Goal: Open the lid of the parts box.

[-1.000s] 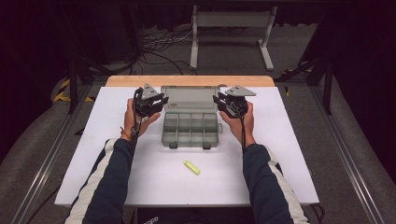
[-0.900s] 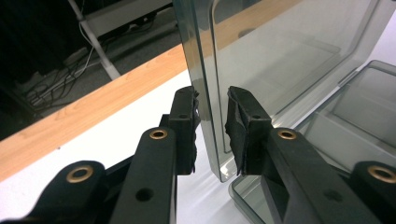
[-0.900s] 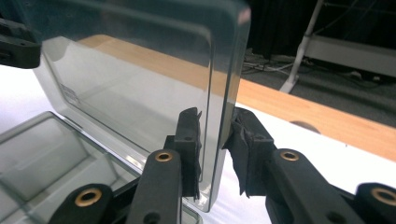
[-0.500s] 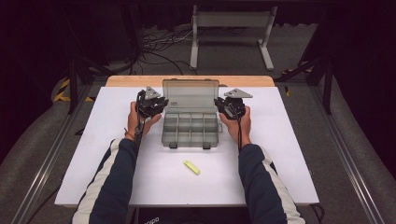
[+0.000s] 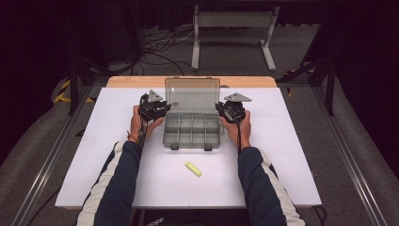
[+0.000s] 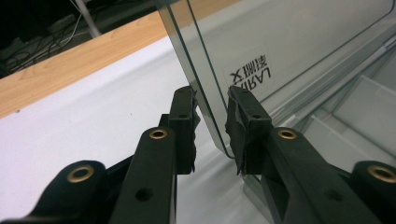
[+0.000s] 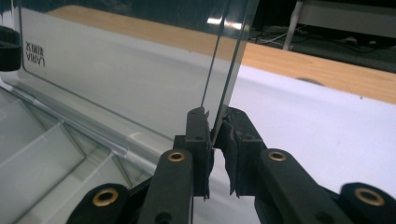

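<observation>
A clear plastic compartment box (image 5: 191, 129) was seen near the far middle of the white table (image 5: 282, 160), its lid (image 5: 192, 95) raised to stand roughly upright at the box's far edge. In the high view the left gripper (image 5: 157, 109) was held against the lid's left edge and the right gripper (image 5: 225, 109) against its right edge, each carried by a hand resting beside the box.

In the left gripper view the lid's edge (image 6: 201, 88) was seen passing between the two black fingers (image 6: 184, 116). The fingers were set apart around the edge; a gap was visible between the plastic and the right-hand pad, so a firm clamp was not shown.

In the right gripper view the lid's other edge (image 7: 224, 74) was seen entering between the fingers (image 7: 196, 130), which were drawn close together on it, the pads appearing to touch the thin plastic on both sides.

The box's tray was divided into several compartments, whose contents could not be made out. A small yellow piece (image 5: 192, 168) lay on the table nearer the person, well apart from the box, between the two sleeved forearms.
</observation>
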A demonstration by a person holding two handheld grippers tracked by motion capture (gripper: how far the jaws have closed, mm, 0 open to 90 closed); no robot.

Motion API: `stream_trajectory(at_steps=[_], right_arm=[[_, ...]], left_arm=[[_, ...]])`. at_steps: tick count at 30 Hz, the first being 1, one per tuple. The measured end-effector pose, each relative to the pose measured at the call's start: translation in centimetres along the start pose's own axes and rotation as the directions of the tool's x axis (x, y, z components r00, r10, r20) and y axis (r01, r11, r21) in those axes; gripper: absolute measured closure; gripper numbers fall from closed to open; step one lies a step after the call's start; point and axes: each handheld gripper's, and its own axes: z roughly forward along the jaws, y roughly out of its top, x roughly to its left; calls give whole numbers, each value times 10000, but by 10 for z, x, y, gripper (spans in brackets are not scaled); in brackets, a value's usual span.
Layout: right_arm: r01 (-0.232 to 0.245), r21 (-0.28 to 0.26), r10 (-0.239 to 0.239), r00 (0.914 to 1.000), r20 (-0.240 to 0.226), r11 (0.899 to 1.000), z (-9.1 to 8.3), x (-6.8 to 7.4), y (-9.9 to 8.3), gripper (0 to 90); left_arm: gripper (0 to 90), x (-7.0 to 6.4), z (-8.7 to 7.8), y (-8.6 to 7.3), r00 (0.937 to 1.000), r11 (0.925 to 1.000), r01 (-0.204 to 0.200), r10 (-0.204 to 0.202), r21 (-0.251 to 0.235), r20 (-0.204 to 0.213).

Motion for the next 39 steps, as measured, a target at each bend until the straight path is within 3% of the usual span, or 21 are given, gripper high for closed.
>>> stream_trajectory(at_steps=[9, 17, 28, 39], right_arm=[[-107, 281, 105, 9999, 90, 9995, 3, 0, -5, 792], [-73, 576, 64, 9999, 160, 9983, 7, 4, -9, 821], [147, 649, -167, 9994, 303, 9978, 7, 6, -9, 839], [579, 800, -610, 9975, 369, 9951, 6, 7, -6, 825]], left_arm=[[705, 0, 4, -6, 9992, 9992, 377, -378, 102, 96], [781, -4, 7, -7, 9998, 9993, 148, -145, 331, -96], [793, -3, 8, -10, 9993, 9991, 363, -364, 227, 28], [797, -2, 2, -5, 9997, 9986, -227, 232, 481, -95]])
